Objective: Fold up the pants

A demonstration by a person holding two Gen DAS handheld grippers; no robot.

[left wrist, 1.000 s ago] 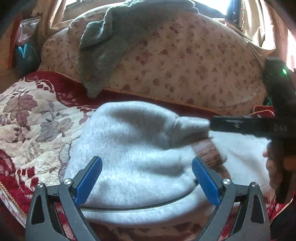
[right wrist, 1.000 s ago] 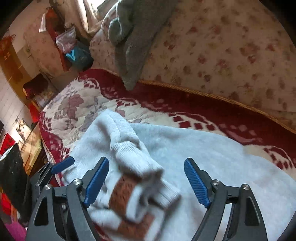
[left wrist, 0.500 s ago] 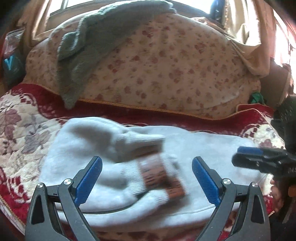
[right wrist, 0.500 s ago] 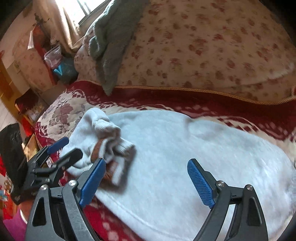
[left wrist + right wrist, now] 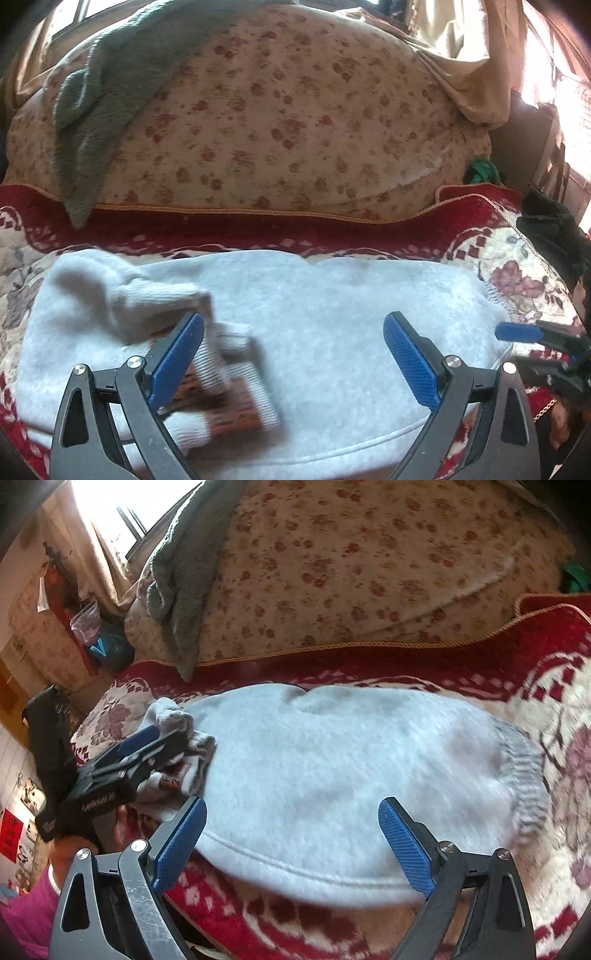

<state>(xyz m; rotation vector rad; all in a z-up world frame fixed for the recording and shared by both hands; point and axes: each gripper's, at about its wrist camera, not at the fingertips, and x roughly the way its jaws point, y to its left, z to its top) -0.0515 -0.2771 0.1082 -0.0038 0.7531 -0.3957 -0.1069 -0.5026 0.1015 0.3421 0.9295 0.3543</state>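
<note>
Pale grey fleece pants (image 5: 314,317) lie folded on red floral bedspread (image 5: 461,664), cuffs at 8 o'clock. Both claws, left (image 5: 291,354) and right (image 5: 291,840), gape empty. Next: regrip, fold again.

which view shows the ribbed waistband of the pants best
The right wrist view: the grey ribbed waistband shows along the right end of the pants. The left wrist view catches only a thin sliver at that edge.

Light: we see daylight from a window (image 5: 110,520), blown out white.
Glare: overexposed right edge in our left view.
Blur: the pants (image 5: 295,314) cuffs smear.
Distortion: fisheye bending, dark vignetted corners.
</note>
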